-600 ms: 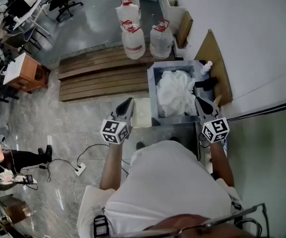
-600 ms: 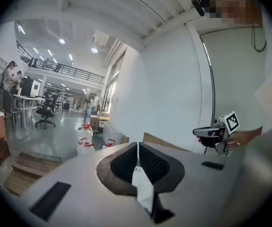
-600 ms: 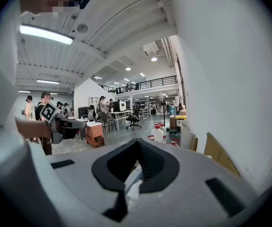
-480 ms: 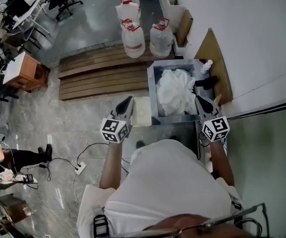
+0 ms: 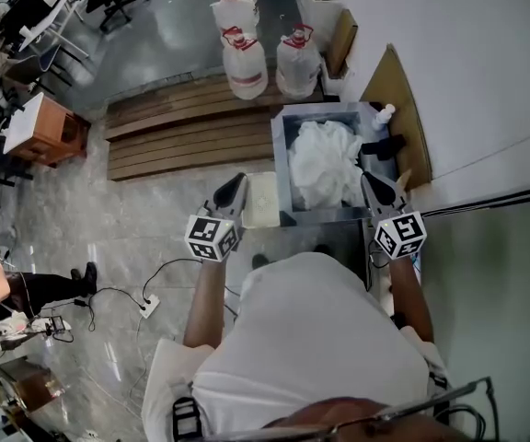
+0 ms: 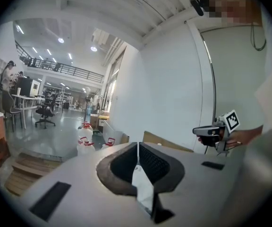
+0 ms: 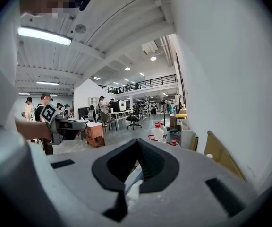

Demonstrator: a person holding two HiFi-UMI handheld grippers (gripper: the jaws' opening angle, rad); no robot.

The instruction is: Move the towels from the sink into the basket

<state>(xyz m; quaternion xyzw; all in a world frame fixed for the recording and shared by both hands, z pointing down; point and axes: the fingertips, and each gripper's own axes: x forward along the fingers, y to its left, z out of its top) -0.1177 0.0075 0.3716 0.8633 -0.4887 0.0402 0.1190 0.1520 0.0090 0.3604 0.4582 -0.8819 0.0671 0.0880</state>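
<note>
Head view: crumpled white towels (image 5: pixel 325 159) fill the grey metal sink (image 5: pixel 281 155). Left gripper (image 5: pixel 239 182) and right gripper (image 5: pixel 369 182) flank it, jaws together and empty, poised to reach in, I'd guess.

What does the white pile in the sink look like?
The towels are a white, crumpled heap of soft-looking cloth, full of folds and bumps. They lie bunched together inside the grey metal sink, filling most of it and pressing against its walls. As far as the head view shows, only the sink touches them.

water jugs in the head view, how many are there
3: one jug beyond the wooden boards, one right of it, one behind it; a fourth may be cut off at top.
</note>
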